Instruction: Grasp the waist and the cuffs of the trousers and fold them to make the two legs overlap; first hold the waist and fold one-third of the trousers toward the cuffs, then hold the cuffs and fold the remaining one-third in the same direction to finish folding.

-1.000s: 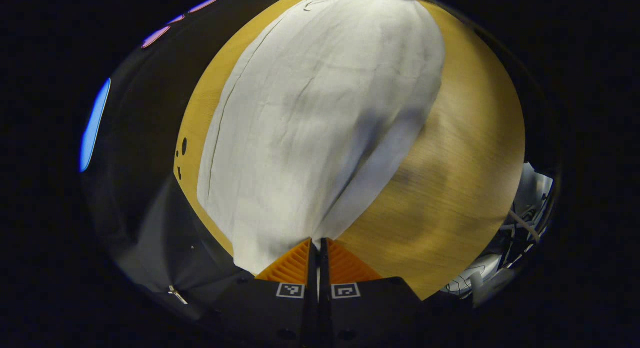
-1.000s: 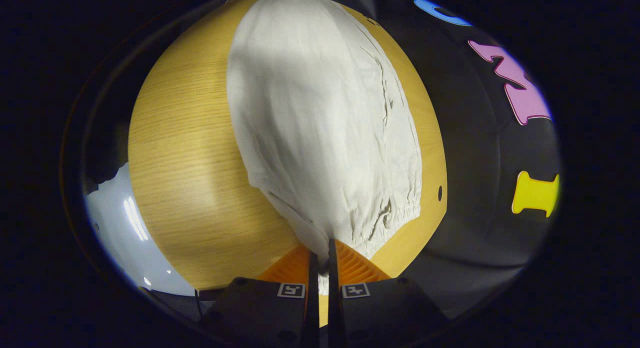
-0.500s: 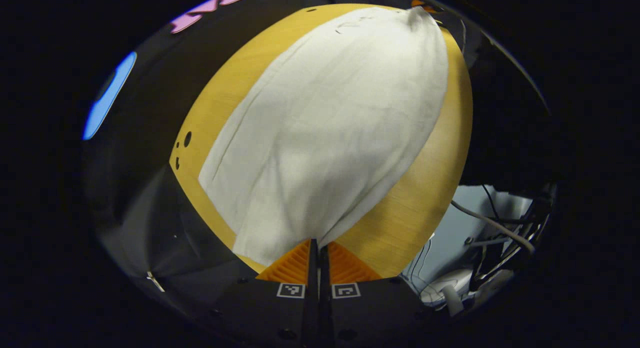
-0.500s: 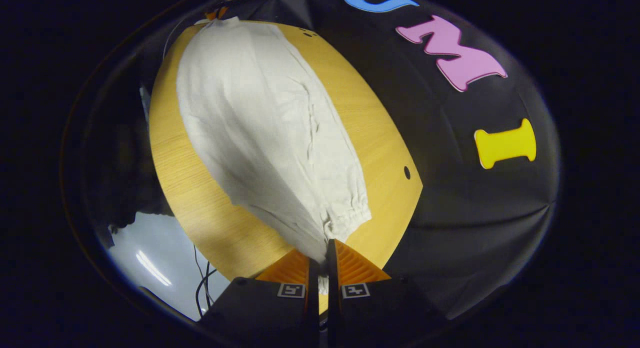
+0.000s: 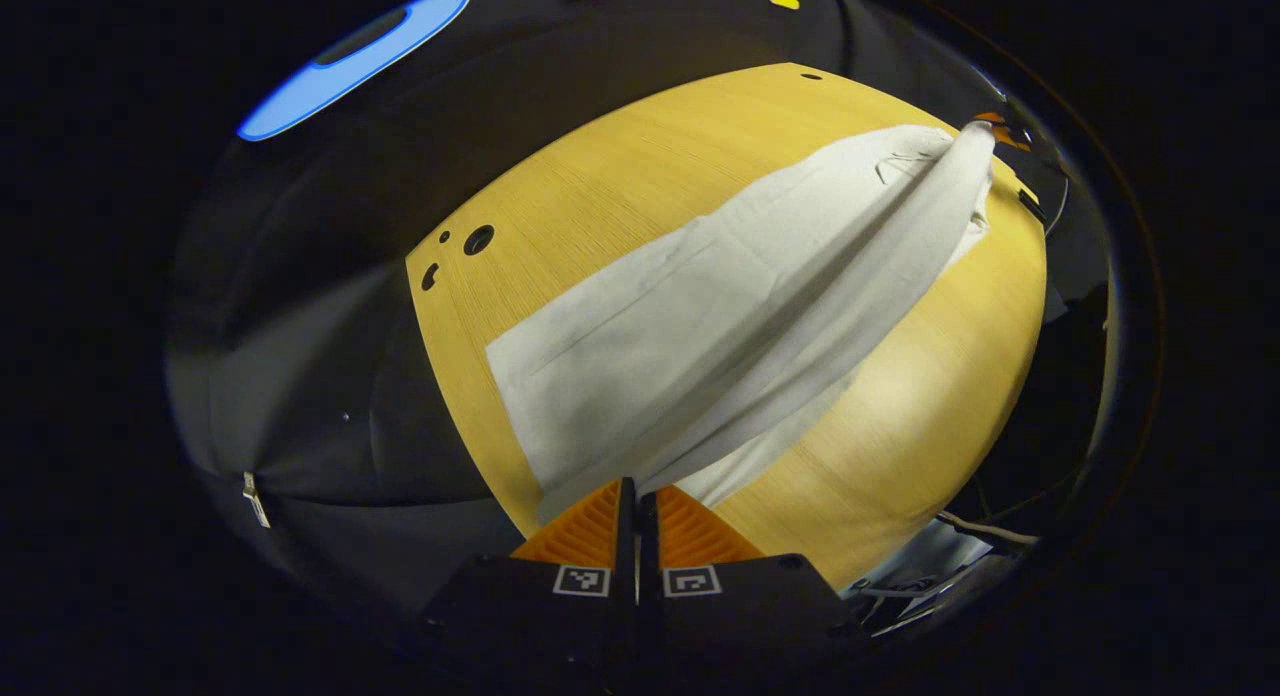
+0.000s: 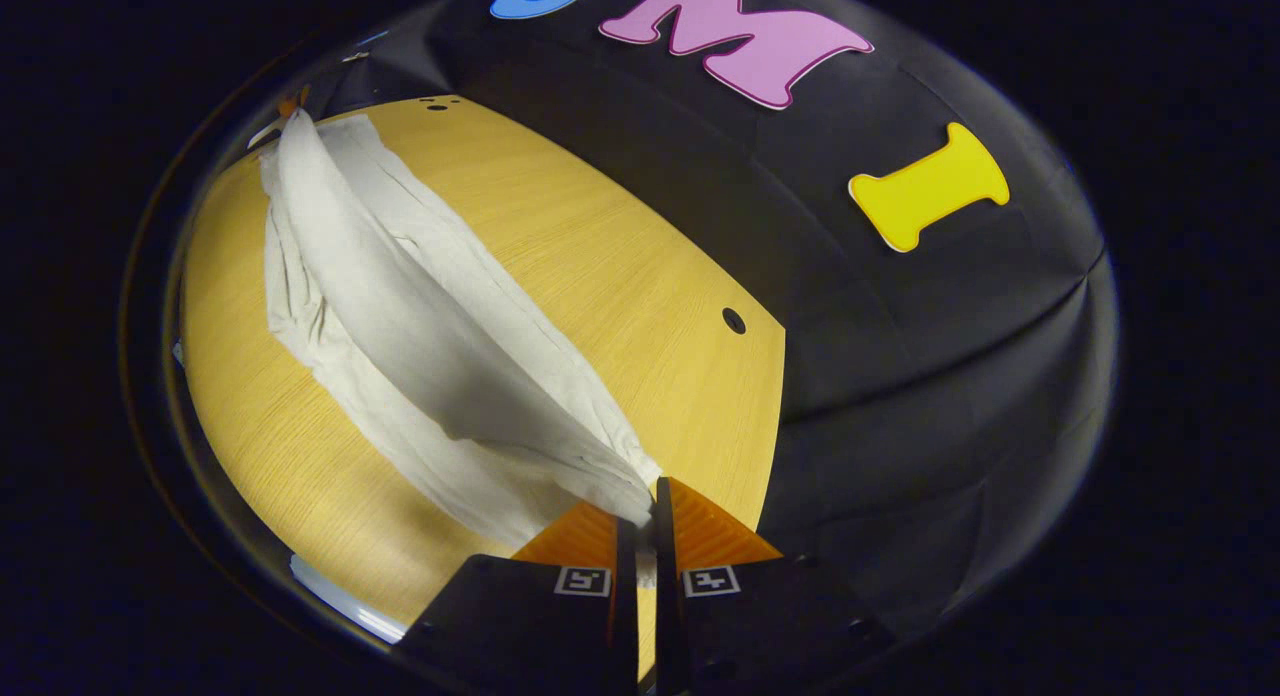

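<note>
Both grippers, left (image 5: 636,496) & right (image 6: 650,501), jaws pinching trousers (image 5: 720,316) over table (image 5: 900,396).

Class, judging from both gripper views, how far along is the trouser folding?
Done: each gripper, left and right, has its jaws shut on an end of the trousers. In hand: one leg is raised above the other on the table. Left: laying it flat and both one-third folds.

Left gripper (image 5: 636,501) pinched on the trousers' (image 5: 740,316) near edge

From the closed fingers the pale cloth rises as a lifted fold running ahead and to the right, over the part lying flat on the wooden counter (image 5: 620,176).
</note>
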A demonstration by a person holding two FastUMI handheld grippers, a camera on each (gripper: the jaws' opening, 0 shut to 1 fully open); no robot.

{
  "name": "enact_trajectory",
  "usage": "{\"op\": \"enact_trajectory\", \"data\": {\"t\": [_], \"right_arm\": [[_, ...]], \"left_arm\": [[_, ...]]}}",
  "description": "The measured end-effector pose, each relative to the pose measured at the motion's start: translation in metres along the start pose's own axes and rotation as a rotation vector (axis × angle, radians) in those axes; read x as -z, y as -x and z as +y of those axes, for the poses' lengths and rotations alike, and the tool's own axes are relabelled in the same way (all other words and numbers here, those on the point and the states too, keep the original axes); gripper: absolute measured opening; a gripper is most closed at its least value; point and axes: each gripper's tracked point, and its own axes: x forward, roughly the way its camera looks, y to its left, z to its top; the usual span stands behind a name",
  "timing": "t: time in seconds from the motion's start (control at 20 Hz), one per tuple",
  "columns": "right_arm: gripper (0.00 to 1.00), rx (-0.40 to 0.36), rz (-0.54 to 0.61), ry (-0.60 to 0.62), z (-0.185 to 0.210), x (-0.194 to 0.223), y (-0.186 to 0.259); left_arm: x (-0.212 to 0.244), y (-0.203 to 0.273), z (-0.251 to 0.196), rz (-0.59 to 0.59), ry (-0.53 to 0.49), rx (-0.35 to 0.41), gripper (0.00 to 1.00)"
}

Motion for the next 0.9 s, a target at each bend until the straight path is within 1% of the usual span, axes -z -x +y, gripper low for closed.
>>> {"op": "enact_trajectory", "data": {"t": [0.1,0.25,0.45,0.6,0.65,0.7,0.75,0.9], "right_arm": [[0.12,-0.002,0.010,0.029,-0.003,-0.005,-0.018],[0.12,-0.008,0.033,0.054,-0.001,-0.009,-0.045],[0.12,-0.034,0.089,0.064,0.009,-0.004,-0.079],[0.12,-0.063,0.134,0.091,0.018,0.004,-0.105],[0.12,-0.073,0.146,0.094,0.019,0.006,-0.114],[0.17,-0.079,0.149,0.099,0.020,0.007,-0.120],[0.12,-0.084,0.153,0.102,0.022,0.006,-0.123],[0.12,-0.100,0.165,0.121,0.027,0.010,-0.131]], "left_arm": [[-0.013,-0.013,0.013,0.007,-0.015,-0.017,0.05],[-0.026,-0.039,0.026,0.050,-0.031,-0.046,0.05],[-0.029,-0.089,0.028,0.146,-0.013,-0.044,0.05],[-0.034,-0.117,0.031,0.195,-0.057,-0.038,0.05],[-0.037,-0.123,0.033,0.200,-0.075,-0.038,0.05],[-0.037,-0.130,0.034,0.210,-0.088,-0.034,0.05],[-0.038,-0.135,0.034,0.220,-0.097,-0.032,0.05],[-0.041,-0.140,0.037,0.207,-0.123,-0.048,0.05]]}}
